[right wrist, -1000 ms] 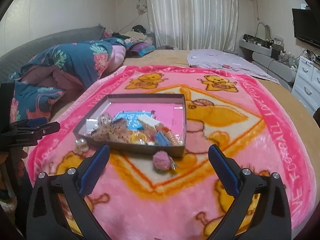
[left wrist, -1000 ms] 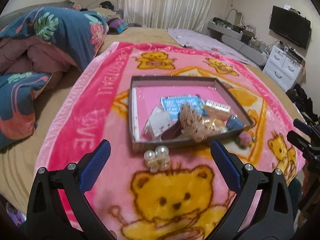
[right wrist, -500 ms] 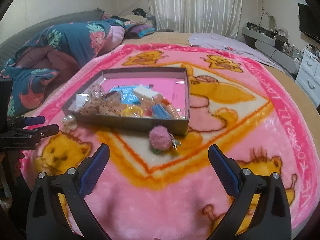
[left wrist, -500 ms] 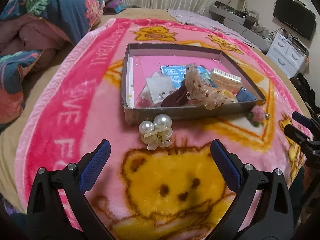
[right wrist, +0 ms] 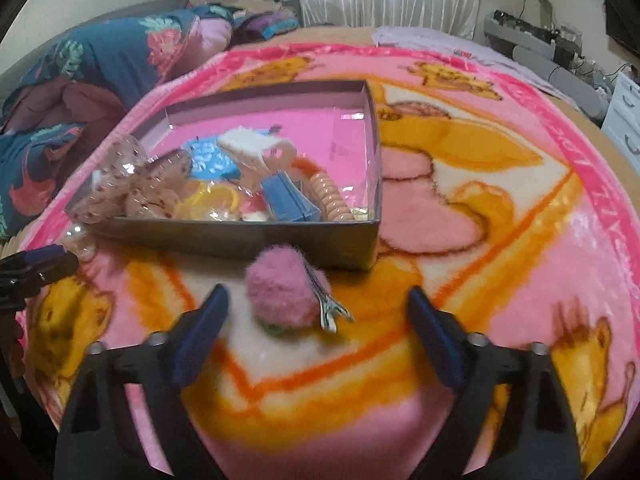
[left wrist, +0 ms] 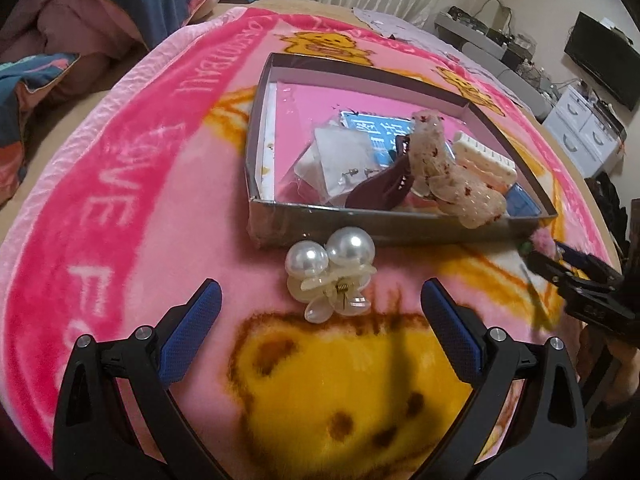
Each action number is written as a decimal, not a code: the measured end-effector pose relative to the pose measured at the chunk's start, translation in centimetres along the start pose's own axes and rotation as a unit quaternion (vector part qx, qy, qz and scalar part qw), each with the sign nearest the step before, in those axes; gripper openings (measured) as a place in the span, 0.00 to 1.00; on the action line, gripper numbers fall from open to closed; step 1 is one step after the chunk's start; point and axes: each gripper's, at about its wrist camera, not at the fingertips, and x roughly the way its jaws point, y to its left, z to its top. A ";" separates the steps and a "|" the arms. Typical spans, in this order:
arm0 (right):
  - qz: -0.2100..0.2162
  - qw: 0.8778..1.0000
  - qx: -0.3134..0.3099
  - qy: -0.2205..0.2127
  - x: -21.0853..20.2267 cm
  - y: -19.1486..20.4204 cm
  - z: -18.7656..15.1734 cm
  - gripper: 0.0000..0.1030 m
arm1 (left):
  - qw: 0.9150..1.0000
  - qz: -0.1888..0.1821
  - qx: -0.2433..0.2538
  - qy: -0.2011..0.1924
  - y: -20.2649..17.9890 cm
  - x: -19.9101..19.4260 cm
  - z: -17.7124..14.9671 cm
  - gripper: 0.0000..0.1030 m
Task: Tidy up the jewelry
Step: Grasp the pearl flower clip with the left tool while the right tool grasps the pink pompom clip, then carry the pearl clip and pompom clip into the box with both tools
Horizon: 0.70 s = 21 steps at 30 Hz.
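Jaws of both grippers stand wide apart, holding nothing; the left gripper (left wrist: 320, 312) hangs low over the blanket (left wrist: 100, 200) with the pearl clip (left wrist: 330, 274) lying between and just ahead of its blue pads, the clip close to the near wall of the tray (left wrist: 320, 228); the right gripper (right wrist: 316, 320) frames the pink pompom clip (right wrist: 288, 294), which lies on the blanket just outside the tray's front wall; inside the tray sit a speckled clip (left wrist: 448, 168), a maroon clip (left wrist: 384, 190), a blue card (left wrist: 376, 128) and a coiled tie (right wrist: 334, 196), crowded toward the near end.
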 end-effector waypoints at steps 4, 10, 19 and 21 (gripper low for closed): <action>0.007 1.000 -0.011 -0.009 -0.2 0.5 0.0 0.45 | 1.000 -0.002 -0.002 0.001 -0.2 0.6 0.4 0.76; 0.037 0.999 -0.024 -0.013 -1.7 1.6 -0.8 0.29 | 1.000 -0.003 0.010 0.001 -0.6 0.9 0.6 0.41; 0.075 0.996 -0.033 -0.029 -5.7 3.9 -1.5 0.29 | 1.000 -0.011 0.027 0.002 -0.8 0.2 0.1 0.34; 0.081 0.995 -0.039 -0.035 -6.7 4.6 -1.5 0.29 | 0.999 -0.016 0.029 0.000 -0.7 -0.5 -0.2 0.34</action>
